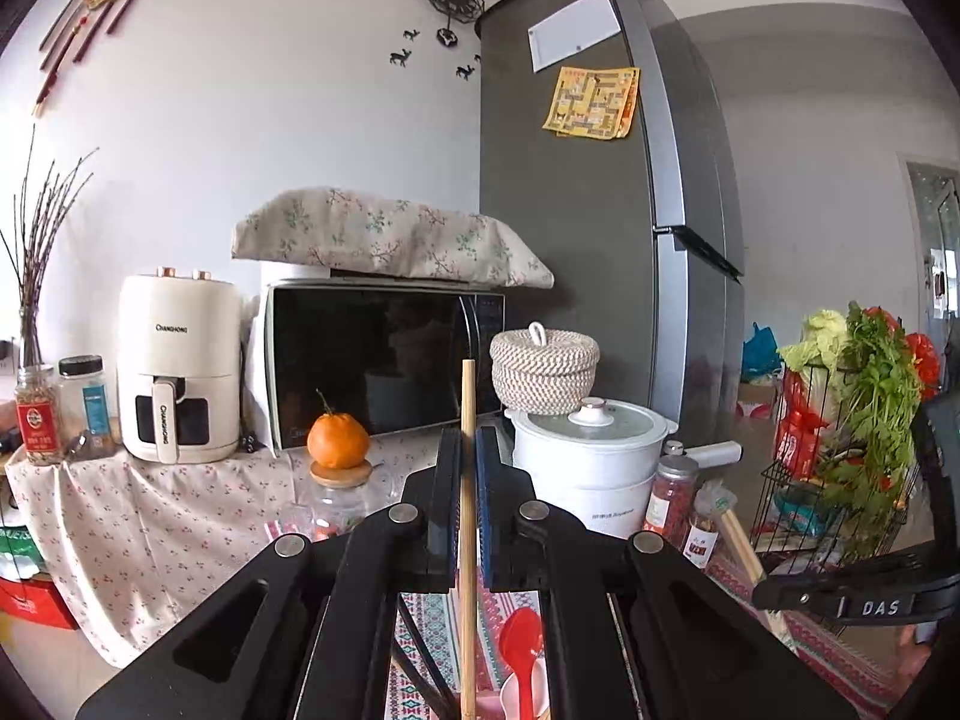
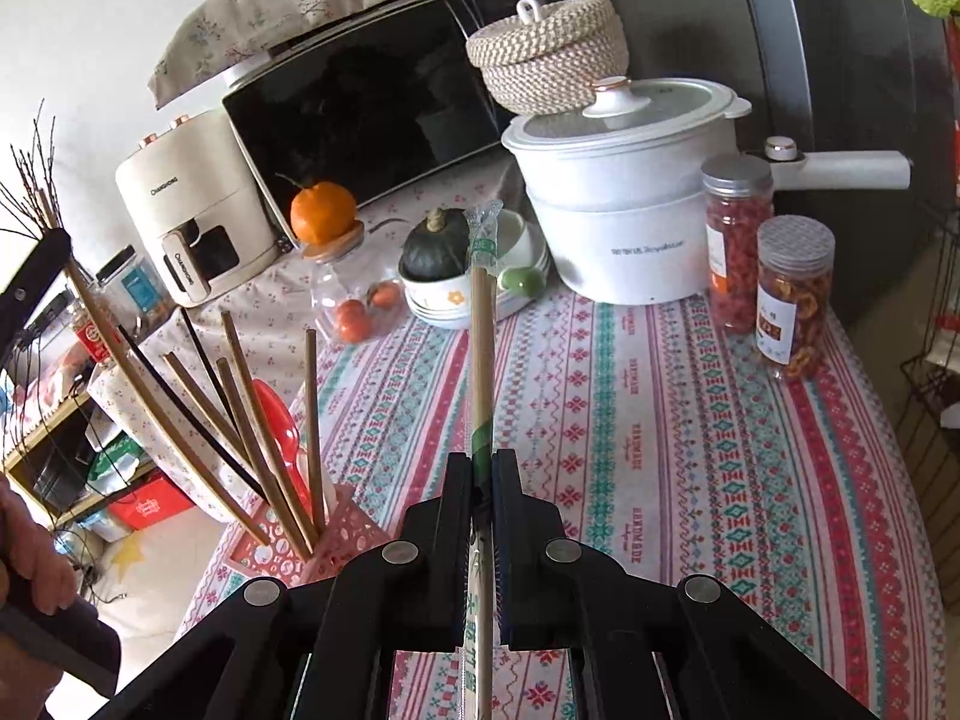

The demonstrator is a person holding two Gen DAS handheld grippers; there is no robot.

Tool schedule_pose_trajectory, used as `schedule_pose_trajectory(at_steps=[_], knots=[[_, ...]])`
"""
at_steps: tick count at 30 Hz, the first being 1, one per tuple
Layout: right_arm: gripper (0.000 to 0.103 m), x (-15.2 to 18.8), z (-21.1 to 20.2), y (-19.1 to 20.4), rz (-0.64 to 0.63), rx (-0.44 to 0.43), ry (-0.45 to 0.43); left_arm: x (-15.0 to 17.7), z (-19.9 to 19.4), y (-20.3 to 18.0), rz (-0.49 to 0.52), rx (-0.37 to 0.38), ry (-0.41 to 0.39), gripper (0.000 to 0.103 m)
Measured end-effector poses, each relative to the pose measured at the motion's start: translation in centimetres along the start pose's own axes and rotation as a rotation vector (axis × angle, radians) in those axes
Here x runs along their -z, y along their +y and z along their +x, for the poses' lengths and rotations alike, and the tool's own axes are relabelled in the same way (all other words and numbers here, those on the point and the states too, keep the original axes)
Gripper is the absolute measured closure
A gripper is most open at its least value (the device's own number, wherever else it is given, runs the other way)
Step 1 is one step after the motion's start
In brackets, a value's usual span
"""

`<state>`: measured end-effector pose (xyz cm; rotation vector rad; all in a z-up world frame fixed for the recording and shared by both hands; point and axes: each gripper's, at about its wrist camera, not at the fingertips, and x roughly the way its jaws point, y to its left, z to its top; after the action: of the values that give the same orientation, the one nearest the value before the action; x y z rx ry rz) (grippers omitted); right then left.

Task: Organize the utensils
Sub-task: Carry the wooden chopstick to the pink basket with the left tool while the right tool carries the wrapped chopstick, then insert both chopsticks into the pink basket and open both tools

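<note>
Chopsticks are mid-sorting: left gripper (image 1: 468,462) jaws clamp 1 bare wooden chopstick (image 1: 468,420) above the pink perforated holder (image 2: 336,540); right gripper (image 2: 483,480) jaws clamp a plastic-wrapped chopstick pair (image 2: 482,324) over the bench (image 2: 690,420). Next, lowering each upright into the near-left holder.

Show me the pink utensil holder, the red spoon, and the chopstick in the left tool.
pink utensil holder (image 2: 351,534), right wrist view, lattice wall
red spoon (image 1: 521,639), left wrist view, bowl
chopstick (image 1: 468,396), left wrist view, upper shaft
</note>
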<state>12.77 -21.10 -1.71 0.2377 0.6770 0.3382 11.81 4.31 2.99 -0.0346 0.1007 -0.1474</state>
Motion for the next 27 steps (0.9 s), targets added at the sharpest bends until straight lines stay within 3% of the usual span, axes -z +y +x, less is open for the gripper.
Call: schedule_pose_trajectory(at_steps=[8, 10, 12, 13, 16, 21, 27], knots=[[0.099, -0.6, -1.7, 2.5, -0.044, -0.007, -0.11, 2.5, 3.5, 1.3, -0.097, 0.047, 0.267, 0.095], [0.099, -1.0, -2.5, 3.7, -0.045, -0.033, -0.154, 2.1, 3.4, 1.5, -0.114, 0.072, 0.316, 0.08], [0.099, -1.4, -3.3, 5.0, -0.045, -0.06, -0.198, 1.5, 2.5, 1.9, -0.125, 0.07, 0.333, 0.056], [0.099, -1.6, -3.5, 5.7, -0.053, -0.067, -0.217, 1.3, 2.0, 2.1, -0.128, 0.078, 0.341, 0.053], [0.099, -1.7, -3.8, 8.2, -0.092, -0.072, -0.28, 0.6, 0.8, 2.7, -0.092, 0.046, 0.397, 0.051], [0.099, -0.7, -2.7, 11.5, -0.096, -0.077, -0.388, 1.9, 0.3, 5.7, -0.071, -0.097, 0.579, 0.048], [0.099, 1.7, 0.6, 14.4, -0.07, 0.018, -0.535, 5.8, 1.0, 9.8, -0.159, -0.111, 0.728, 0.048]])
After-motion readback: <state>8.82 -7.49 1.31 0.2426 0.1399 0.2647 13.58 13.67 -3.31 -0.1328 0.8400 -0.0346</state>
